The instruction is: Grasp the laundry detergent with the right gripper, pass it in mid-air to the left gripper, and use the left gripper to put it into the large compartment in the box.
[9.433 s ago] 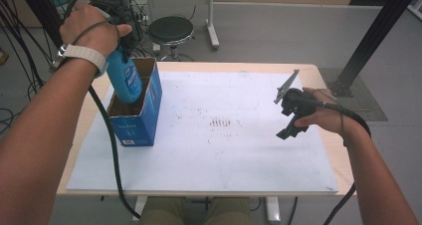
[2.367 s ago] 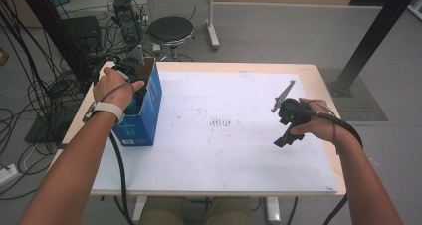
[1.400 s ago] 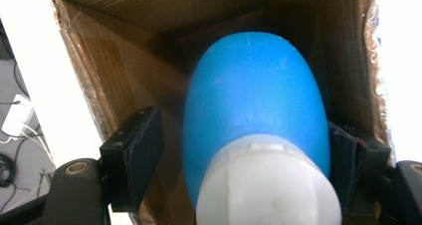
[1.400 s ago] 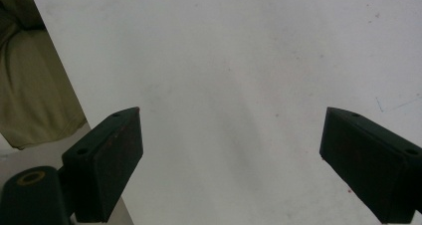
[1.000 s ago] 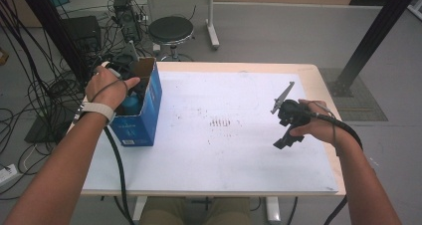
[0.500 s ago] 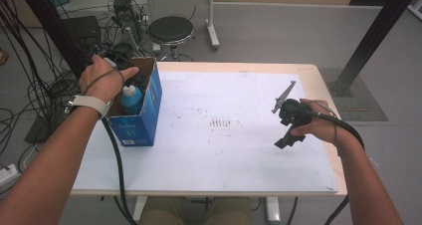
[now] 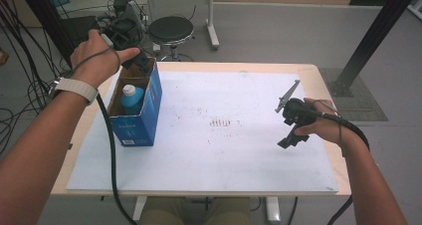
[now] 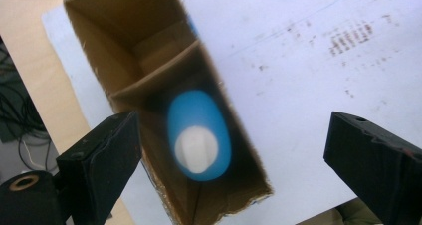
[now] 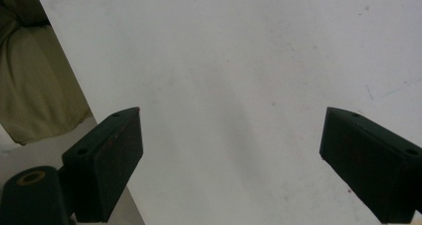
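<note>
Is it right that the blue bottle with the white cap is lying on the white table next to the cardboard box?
Not quite. The blue bottle with the white cap stands inside the cardboard box, not beside it. The left gripper view looks straight down on it in the box, below the open left gripper, whose jaws have just been opening.

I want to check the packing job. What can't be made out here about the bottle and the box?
- Bottle: blurred in the left gripper view; any label unreadable.
- Bottle's lower part: hidden by the box wall in the high view.
- Box print: too small in the high view.
- Box's far compartment: dark in the left gripper view.
</note>
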A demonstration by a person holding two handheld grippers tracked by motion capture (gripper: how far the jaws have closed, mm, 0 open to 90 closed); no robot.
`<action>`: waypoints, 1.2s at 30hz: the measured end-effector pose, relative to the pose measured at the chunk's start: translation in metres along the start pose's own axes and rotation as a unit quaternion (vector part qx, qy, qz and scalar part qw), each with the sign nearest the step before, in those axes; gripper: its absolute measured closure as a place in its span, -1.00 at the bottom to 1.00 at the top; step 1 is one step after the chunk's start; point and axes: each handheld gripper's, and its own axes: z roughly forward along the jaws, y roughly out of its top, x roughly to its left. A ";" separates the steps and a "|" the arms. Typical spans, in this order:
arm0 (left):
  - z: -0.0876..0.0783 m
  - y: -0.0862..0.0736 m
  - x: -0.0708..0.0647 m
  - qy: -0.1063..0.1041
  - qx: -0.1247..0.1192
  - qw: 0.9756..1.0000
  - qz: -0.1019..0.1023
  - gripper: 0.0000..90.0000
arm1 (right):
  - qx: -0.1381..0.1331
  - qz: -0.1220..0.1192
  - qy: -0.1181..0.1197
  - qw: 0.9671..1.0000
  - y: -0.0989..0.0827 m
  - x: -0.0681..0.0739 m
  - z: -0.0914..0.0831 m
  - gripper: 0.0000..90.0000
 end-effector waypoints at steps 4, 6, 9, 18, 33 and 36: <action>-0.012 0.007 -0.012 -0.001 -0.003 1.000 0.019 -0.81 | 0.001 0.001 0.000 1.000 -0.001 0.000 -0.001 -0.78; -0.016 0.011 -0.019 -0.004 -0.008 1.000 0.029 -0.81 | -0.001 0.002 0.001 1.000 -0.001 0.000 -0.002 -0.78; -0.021 0.016 -0.028 -0.005 -0.016 0.999 0.043 -0.81 | 0.001 0.003 0.000 1.000 -0.002 0.000 -0.003 -0.78; -0.029 0.027 -0.055 -0.025 -0.032 0.993 0.109 -0.80 | 0.000 0.005 -0.001 1.000 -0.003 -0.001 -0.005 -0.78; -0.017 0.033 -0.089 -0.067 -0.029 0.972 0.223 -0.80 | 0.002 0.013 -0.004 1.000 -0.007 0.002 -0.009 -0.78; -0.009 0.032 -0.099 -0.073 -0.017 0.967 0.243 -0.80 | 0.001 0.016 -0.004 1.000 -0.009 0.002 -0.008 -0.78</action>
